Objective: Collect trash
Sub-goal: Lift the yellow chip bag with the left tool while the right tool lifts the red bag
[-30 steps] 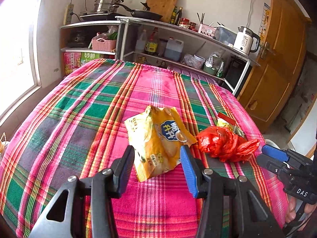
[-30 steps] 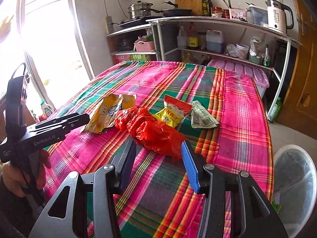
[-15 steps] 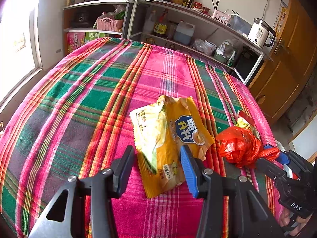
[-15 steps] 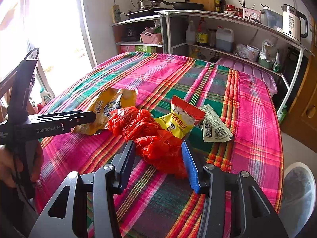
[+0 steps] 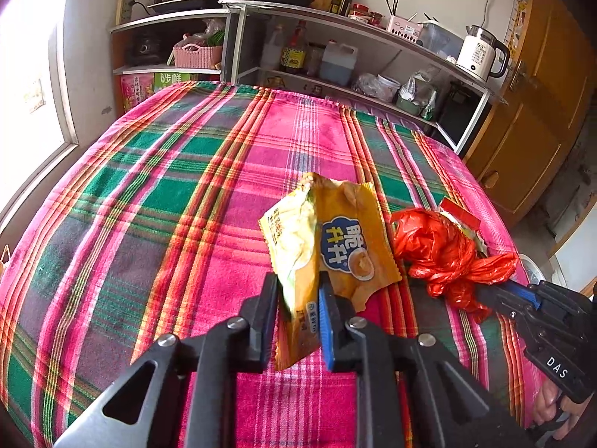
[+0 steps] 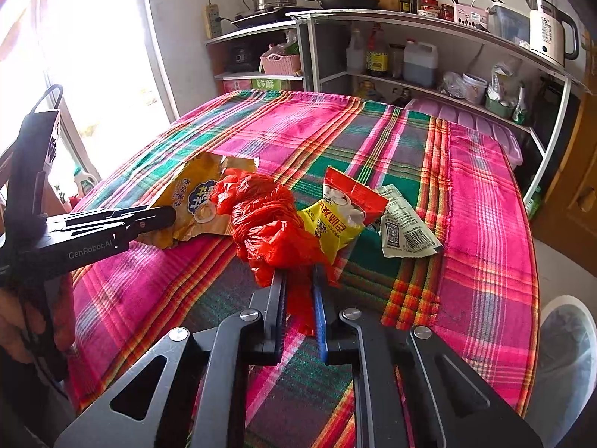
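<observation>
My left gripper (image 5: 297,289) is shut on the near end of a yellow-orange snack bag (image 5: 328,239) that lies on the plaid tablecloth (image 5: 168,186); the bag also shows in the right wrist view (image 6: 194,201). My right gripper (image 6: 299,280) is shut on the near end of a crumpled red plastic bag (image 6: 268,224), which also shows in the left wrist view (image 5: 440,250). A red-and-yellow snack packet (image 6: 339,220) and a pale green wrapper (image 6: 403,227) lie to the right of the red bag.
A white bin (image 6: 567,351) with a clear liner stands on the floor off the table's right edge. Metal shelves (image 6: 410,56) with bottles, pans and a kettle (image 6: 548,30) stand behind the table. A window (image 6: 86,56) is on the left, wooden doors (image 5: 541,112) on the right.
Both grippers moved forward and closed: the left on the yellow-orange snack bag, the right on the red plastic bag. Both were open around them before.
</observation>
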`<state>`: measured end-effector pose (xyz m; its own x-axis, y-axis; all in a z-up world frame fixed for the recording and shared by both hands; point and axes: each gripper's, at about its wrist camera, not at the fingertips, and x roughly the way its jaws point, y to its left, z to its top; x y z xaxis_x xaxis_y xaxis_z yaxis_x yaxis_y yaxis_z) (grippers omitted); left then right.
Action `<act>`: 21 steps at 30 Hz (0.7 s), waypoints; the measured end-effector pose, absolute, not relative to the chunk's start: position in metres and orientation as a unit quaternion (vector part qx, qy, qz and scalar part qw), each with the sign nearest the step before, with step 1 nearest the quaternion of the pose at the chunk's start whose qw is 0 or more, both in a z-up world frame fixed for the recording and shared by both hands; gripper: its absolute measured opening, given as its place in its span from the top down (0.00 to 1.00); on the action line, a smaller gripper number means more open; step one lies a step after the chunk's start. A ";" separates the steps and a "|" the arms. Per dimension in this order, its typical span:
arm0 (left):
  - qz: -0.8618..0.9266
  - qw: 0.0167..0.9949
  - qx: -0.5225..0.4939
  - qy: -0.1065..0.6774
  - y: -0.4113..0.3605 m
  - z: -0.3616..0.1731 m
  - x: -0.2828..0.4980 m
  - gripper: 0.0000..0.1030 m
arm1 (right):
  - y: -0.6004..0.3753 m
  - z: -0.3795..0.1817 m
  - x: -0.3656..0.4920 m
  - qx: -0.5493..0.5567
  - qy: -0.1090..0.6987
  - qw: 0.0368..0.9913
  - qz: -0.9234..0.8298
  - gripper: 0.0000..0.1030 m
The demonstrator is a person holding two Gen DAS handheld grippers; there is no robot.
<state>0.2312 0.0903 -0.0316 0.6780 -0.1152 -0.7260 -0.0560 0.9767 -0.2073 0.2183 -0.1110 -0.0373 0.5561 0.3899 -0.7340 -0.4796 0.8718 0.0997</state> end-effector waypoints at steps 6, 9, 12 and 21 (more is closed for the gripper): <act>-0.024 0.917 -0.113 0.381 0.090 -0.026 0.219 0.85 | -0.116 -0.034 0.210 -0.041 0.397 0.883 0.248 0.92; -0.026 0.920 -0.114 0.374 0.089 -0.023 0.211 0.85 | -0.120 -0.030 0.205 -0.033 0.393 0.884 0.250 0.93; -0.018 0.924 -0.108 0.367 0.087 -0.020 0.203 0.85 | -0.127 -0.026 0.199 -0.020 0.387 0.888 0.248 0.94; -0.006 0.931 -0.086 0.354 0.077 -0.013 0.186 0.85 | -0.146 -0.025 0.183 0.002 0.387 0.892 0.235 0.94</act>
